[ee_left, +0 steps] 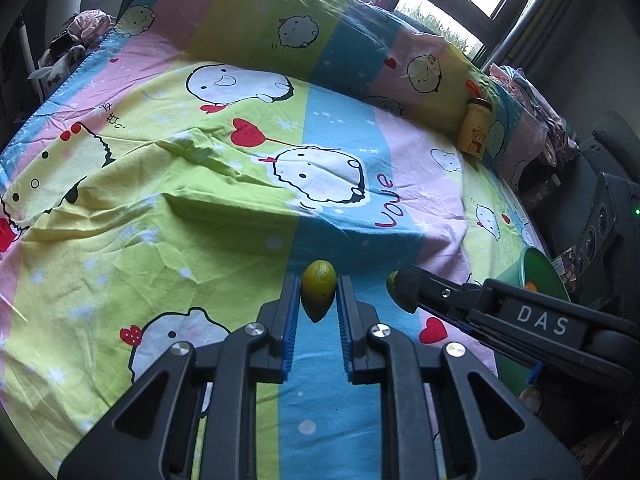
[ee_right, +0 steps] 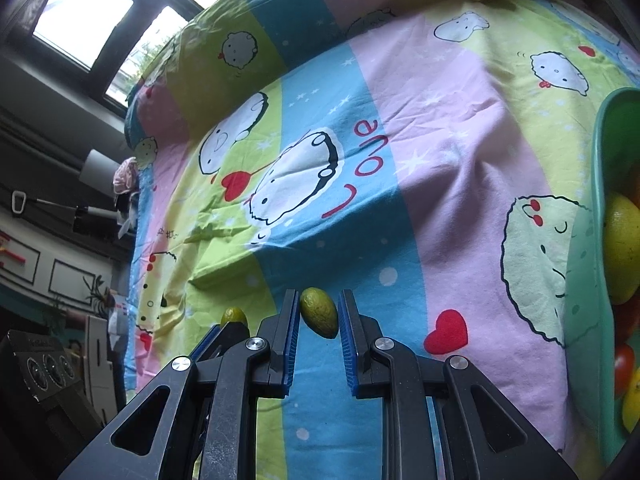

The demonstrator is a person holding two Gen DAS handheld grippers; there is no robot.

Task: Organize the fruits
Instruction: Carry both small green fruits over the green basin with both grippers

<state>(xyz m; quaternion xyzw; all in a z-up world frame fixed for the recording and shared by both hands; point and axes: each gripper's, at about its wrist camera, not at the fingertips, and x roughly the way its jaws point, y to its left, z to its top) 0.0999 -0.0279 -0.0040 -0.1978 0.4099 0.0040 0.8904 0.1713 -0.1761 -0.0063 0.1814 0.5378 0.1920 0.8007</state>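
Note:
My left gripper (ee_left: 318, 292) is shut on a small green-yellow fruit (ee_left: 318, 294), held above the patterned bedsheet (ee_left: 200, 220). My right gripper (ee_right: 319, 312) is shut on a second small green fruit (ee_right: 319, 314). In the left wrist view the right gripper (ee_left: 400, 286) comes in from the right with its fruit (ee_left: 391, 280) peeking past the fingertips. In the right wrist view the left gripper (ee_right: 230, 326) shows at lower left with its fruit (ee_right: 234, 315). A green bowl (ee_right: 600, 200) at the right edge holds yellow (ee_right: 622, 248) and red fruits (ee_right: 624, 364).
A yellow bottle with a bear picture (ee_left: 475, 132) stands against the raised bedding at the back right. The green bowl (ee_left: 536, 268) sits at the bed's right edge. Dark equipment (ee_left: 608, 220) lies beyond it. Clothes (ee_left: 86, 26) are piled at the far left.

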